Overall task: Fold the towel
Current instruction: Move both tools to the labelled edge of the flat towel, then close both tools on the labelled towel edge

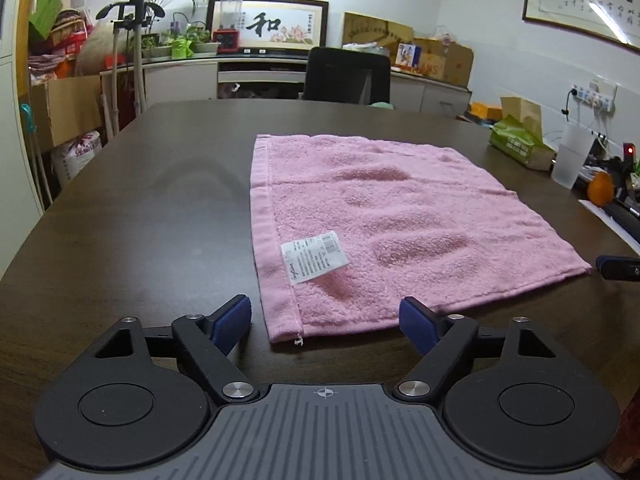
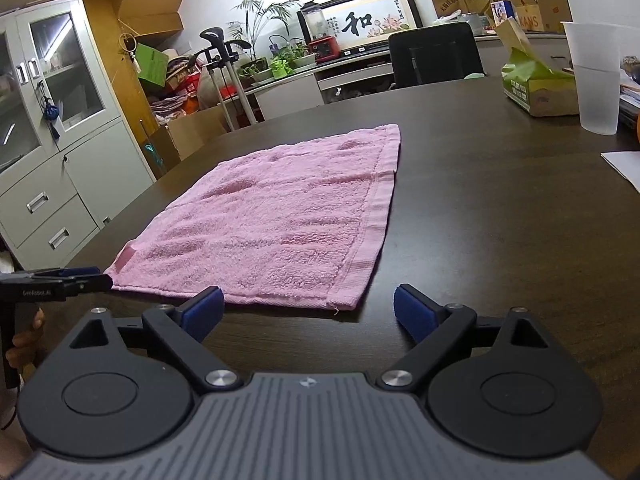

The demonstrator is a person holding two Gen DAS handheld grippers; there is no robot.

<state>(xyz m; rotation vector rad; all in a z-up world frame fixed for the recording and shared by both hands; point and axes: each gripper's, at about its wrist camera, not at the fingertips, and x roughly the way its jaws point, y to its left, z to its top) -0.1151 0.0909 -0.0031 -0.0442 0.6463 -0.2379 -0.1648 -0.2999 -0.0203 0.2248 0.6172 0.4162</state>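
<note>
Pink terry towel (image 1: 384, 232) lies spread flat on the dark wooden tabletop (image 1: 140, 220), straight ahead of both claws. The left claw (image 1: 326, 322) is released, its blue pads wide apart and grasping nothing; the towel's near left corner, with a loose thread, sits just ahead of the gap between them, and a white care label (image 1: 314, 255) lies on the cloth a little farther on. The right claw (image 2: 308, 312) is likewise released and empty, and the towel's near right corner and banded hem lie just ahead of its gap. From the right wrist view the left claw appears low at the left, close to the towel's near left corner. Beyond the right claw, to its right, stand a frosted cup (image 2: 596, 80) and a green tissue box (image 2: 536, 88).
</note>
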